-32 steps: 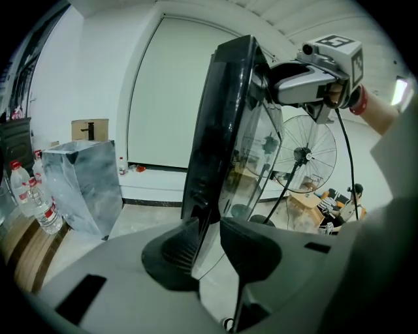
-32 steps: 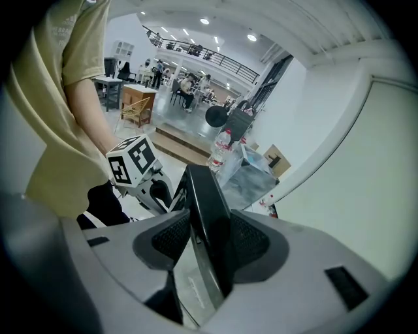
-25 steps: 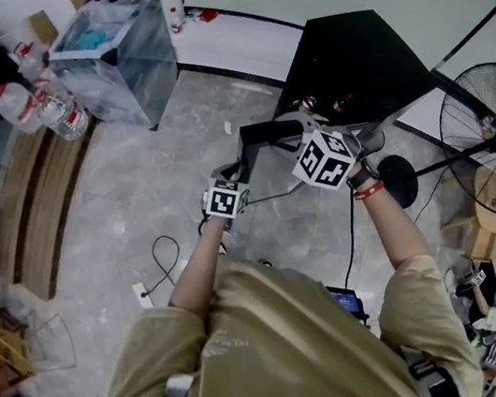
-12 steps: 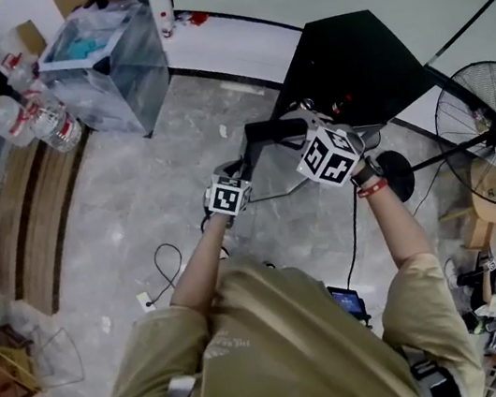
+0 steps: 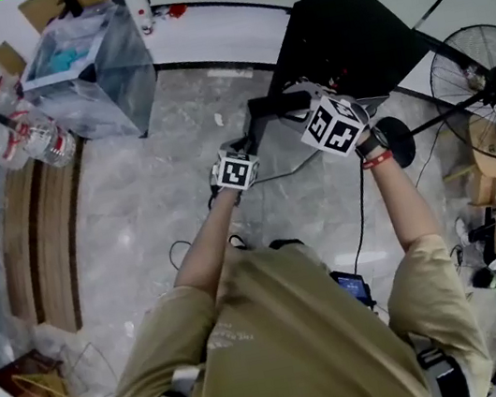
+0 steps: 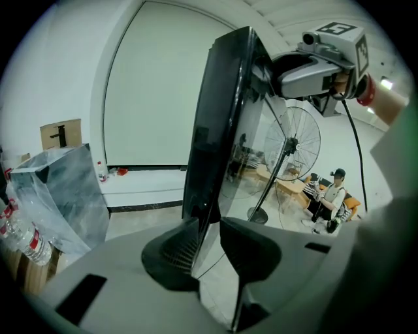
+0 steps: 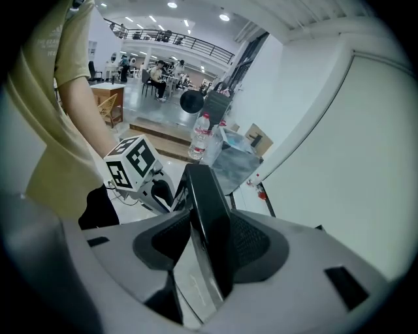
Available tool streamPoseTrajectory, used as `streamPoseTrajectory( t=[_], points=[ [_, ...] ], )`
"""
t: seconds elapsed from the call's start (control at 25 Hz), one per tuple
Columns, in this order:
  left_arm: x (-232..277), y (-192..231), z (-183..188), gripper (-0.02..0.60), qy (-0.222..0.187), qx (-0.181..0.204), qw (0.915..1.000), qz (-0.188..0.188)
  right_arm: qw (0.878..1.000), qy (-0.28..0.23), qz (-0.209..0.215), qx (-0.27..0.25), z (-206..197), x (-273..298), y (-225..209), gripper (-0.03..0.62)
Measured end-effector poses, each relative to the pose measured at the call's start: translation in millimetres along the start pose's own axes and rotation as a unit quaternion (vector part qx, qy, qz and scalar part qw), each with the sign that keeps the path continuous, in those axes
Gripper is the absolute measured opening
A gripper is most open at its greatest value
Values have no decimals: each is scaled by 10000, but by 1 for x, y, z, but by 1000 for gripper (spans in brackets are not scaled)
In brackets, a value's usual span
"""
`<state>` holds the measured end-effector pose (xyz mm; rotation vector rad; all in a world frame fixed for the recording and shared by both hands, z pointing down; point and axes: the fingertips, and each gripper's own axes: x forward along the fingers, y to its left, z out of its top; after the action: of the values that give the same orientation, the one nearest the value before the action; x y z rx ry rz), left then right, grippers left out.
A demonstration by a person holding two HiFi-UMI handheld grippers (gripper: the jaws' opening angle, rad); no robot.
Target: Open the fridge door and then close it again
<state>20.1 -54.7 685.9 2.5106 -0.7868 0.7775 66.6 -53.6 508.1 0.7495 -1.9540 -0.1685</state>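
The tall black fridge (image 5: 348,37) is seen against a white wall, to the left of a black pedestal fan (image 5: 485,89). Its dark, glass-fronted door (image 5: 274,104) is swung out from the cabinet and stands edge-on toward the person. The door's free edge is held by both tools. The grey left gripper (image 6: 210,238) is closed on it lower down, with the panel caught between its ribbed pads. The grey right gripper (image 7: 209,244) is clamped on the thick black edge higher up. Both forearms are stretched forward.
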Motion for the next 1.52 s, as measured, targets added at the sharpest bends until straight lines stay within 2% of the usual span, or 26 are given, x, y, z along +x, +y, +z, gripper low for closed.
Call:
streamPoseTrajectory(
  t=[0.16, 0.44, 0.68, 0.84, 1.08, 1.52],
  points=[
    [7, 8, 3, 114, 154, 211, 9996, -91, 9998, 124, -76, 162, 0, 5, -6, 209],
    [30, 33, 30, 114, 135, 417, 9990, -89, 9985, 186, -280, 440, -3, 21, -38, 207],
    [52, 56, 49, 114, 171, 491, 9985, -165, 9974, 228, -327, 605, -5, 37, -66, 204],
    [69, 61, 69, 114, 111, 399, 9988, -267, 9949, 122, -457, 892, -12, 47, -89, 202],
    [95, 77, 92, 114, 265, 592, 9972, -370, 9927, 102, -305, 1164, -21, 55, -119, 192],
    [158, 101, 139, 114, 301, 693, 9963, -416, 9875, 78, -530, 1485, -48, 69, -180, 187]
  ],
)
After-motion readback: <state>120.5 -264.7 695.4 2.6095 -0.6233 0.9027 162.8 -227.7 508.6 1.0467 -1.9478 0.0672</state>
